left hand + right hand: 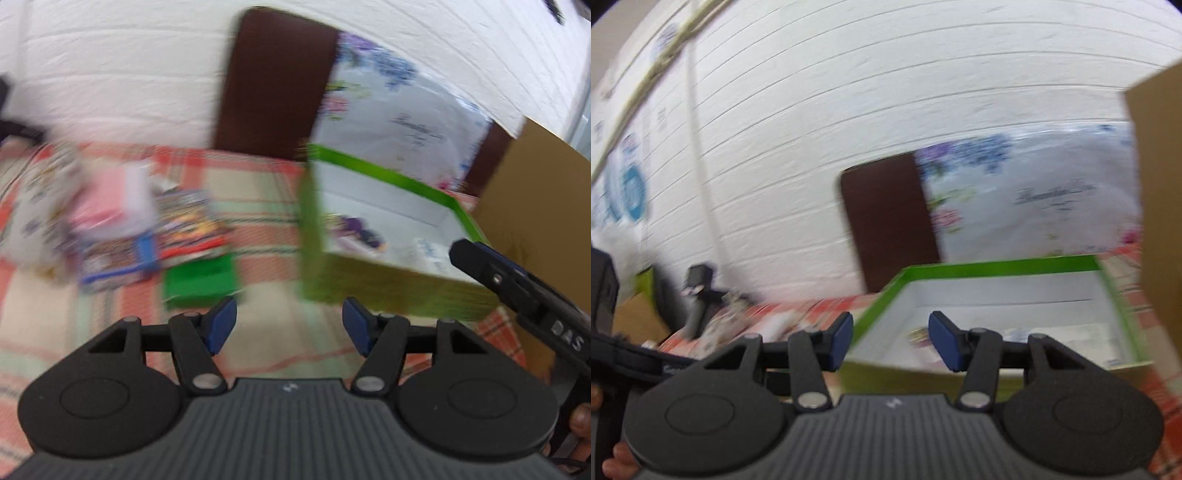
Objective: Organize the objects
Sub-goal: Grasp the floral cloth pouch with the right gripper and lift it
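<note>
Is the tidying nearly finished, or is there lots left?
Only partly done. The green box already holds a few small things. Both the left gripper and right gripper are open and empty. A blurry pile of packets and a green block wait on the checked cloth.

Right claw (890,341), jaws apart and empty, before green-rimmed box (997,265) on checked cloth (798,314).

A checked cloth (266,229) carries a green box (388,288) and blurred, seemingly book-like items (147,236).
</note>
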{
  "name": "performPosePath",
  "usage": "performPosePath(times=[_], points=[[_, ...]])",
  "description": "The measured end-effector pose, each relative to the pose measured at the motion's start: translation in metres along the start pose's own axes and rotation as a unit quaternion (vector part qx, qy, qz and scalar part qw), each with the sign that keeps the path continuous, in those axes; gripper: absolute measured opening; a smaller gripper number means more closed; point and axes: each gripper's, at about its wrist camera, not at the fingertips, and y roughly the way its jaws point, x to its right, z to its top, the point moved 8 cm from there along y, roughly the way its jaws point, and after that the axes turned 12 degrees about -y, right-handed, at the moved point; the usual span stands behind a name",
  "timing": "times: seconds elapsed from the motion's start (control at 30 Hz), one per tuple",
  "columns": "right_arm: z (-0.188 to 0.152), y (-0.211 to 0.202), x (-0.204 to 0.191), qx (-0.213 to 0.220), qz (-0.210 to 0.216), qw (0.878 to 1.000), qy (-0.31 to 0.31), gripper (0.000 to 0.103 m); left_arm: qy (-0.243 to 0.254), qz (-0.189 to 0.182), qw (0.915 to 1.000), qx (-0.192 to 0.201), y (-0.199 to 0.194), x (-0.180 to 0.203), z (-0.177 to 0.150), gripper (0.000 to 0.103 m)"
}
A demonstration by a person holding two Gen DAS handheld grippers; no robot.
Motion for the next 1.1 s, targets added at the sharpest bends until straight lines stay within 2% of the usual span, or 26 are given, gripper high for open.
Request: performPosePath(times=[0.1,0.2,0.37,0.43,0.5,0.57,0.63,0.73,0.83,0.9,0.93,0.97,1.0,1.03,1.07,1.1], points=[[-0.011,0.019,-0.051,-0.035,0.056,0.997,-0.036,0.048,-0.054,0.031,0.9980,0.009,-0.013,-0.055,0.000,0.065],[-0.021,0.043,-0.093,-0.071,0.104,0.990,-0.065,0.048,-0.104,0.041,0.9934,0.026,-0.026,-0.098,0.005,0.065],[-0.003,0.092,-0.137,-0.091,0.136,0.980,-0.117,0.048,-0.144,0.043,0.9863,0.067,-0.041,-0.143,0.034,0.065],[0.008,0.114,-0.151,-0.094,0.137,0.977,-0.134,0.047,-0.145,0.046,0.9840,0.092,-0.044,-0.158,0.054,0.070],[0.014,0.133,-0.163,-0.100,0.138,0.974,-0.146,0.047,-0.142,0.060,0.9818,0.110,-0.042,-0.172,0.073,0.083],[0.020,0.148,-0.174,-0.104,0.157,0.973,-0.136,0.048,-0.155,0.066,0.9782,0.121,-0.039,-0.189,0.090,0.085],[0.029,0.161,-0.183,-0.104,0.171,0.972,-0.126,0.049,-0.191,0.048,0.9732,0.119,-0.037,-0.204,0.095,0.085],[0.047,0.197,-0.190,-0.114,0.184,0.971,-0.103,0.054,-0.244,-0.007,0.9644,0.103,-0.032,-0.209,0.091,0.085],[0.053,0.241,-0.193,-0.140,0.191,0.969,-0.073,0.056,-0.295,-0.053,0.9500,0.087,-0.022,-0.205,0.081,0.087],[0.047,0.269,-0.199,-0.157,0.195,0.966,-0.062,0.059,-0.314,-0.061,0.9443,0.076,-0.011,-0.203,0.077,0.096],[0.041,0.281,-0.204,-0.170,0.199,0.963,-0.060,0.060,-0.320,-0.057,0.9431,0.069,-0.004,-0.203,0.075,0.096],[0.035,0.291,-0.208,-0.187,0.205,0.959,-0.059,0.059,-0.325,-0.055,0.9422,0.062,0.003,-0.204,0.073,0.094],[0.025,0.299,-0.213,-0.206,0.213,0.953,-0.057,0.044,-0.318,-0.055,0.9434,0.075,0.006,-0.205,0.074,0.085],[0.016,0.300,-0.218,-0.216,0.224,0.949,-0.055,0.036,-0.309,-0.046,0.9463,0.082,0.006,-0.206,0.075,0.061],[0.015,0.296,-0.221,-0.209,0.224,0.950,-0.055,0.033,-0.307,-0.040,0.9474,0.079,0.006,-0.210,0.075,0.058],[0.018,0.288,-0.222,-0.203,0.224,0.952,-0.056,0.026,-0.315,-0.057,0.9442,0.079,0.001,-0.212,0.077,0.049]])
